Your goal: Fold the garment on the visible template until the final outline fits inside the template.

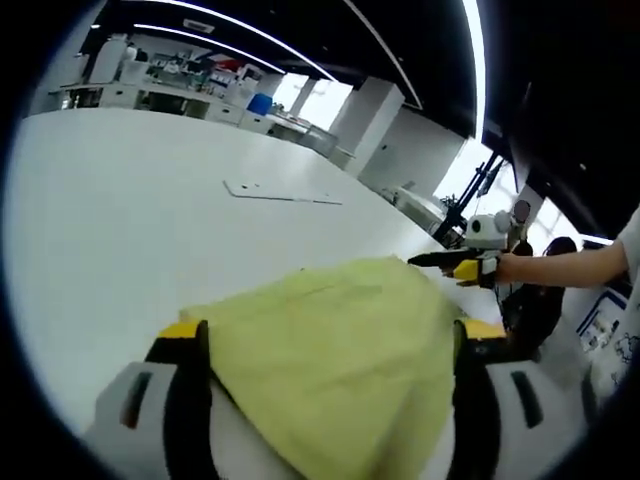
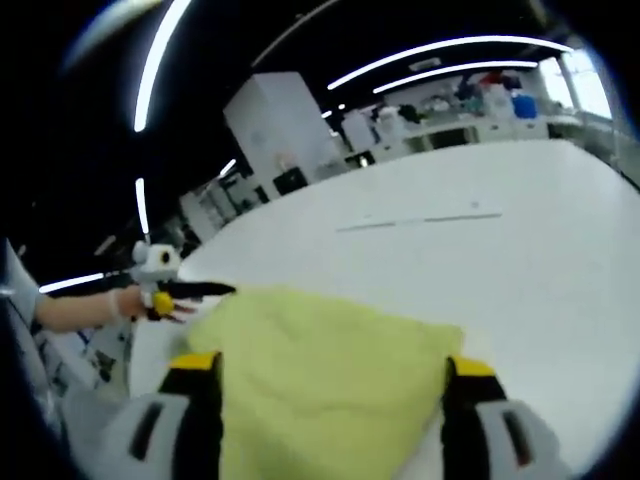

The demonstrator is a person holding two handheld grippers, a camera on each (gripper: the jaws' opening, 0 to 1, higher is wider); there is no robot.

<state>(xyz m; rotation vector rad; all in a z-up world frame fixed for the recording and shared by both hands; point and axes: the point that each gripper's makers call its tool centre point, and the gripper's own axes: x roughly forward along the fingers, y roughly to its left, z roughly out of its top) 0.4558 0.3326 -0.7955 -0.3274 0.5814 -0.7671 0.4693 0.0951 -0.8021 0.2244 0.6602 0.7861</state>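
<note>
Folding in progress: garment lifted, template well apart

Item: one garment (image 1: 340, 350), pale yellow-green, soft cloth with a matte face and shallow creases. In the left gripper view it fills the lower centre of the frame, draped between my jaws and over the white table (image 1: 130, 200).

Left gripper (image 1: 330, 345): jaws apart, cloth lying across the gap; I cannot tell whether a fold is pinched.

Right gripper (image 2: 335, 375): same, jaws apart with cloth in the lower centre of the right gripper view. Seen at right of the left gripper view (image 1: 455, 262), its tips meet the cloth's far corner.

Template (image 1: 280, 192): a thin flat outline, upper centre, well apart from the cloth.

Progress, as I judge it: early. No finished fold lies inside the outline; folding and placing remain.
</note>
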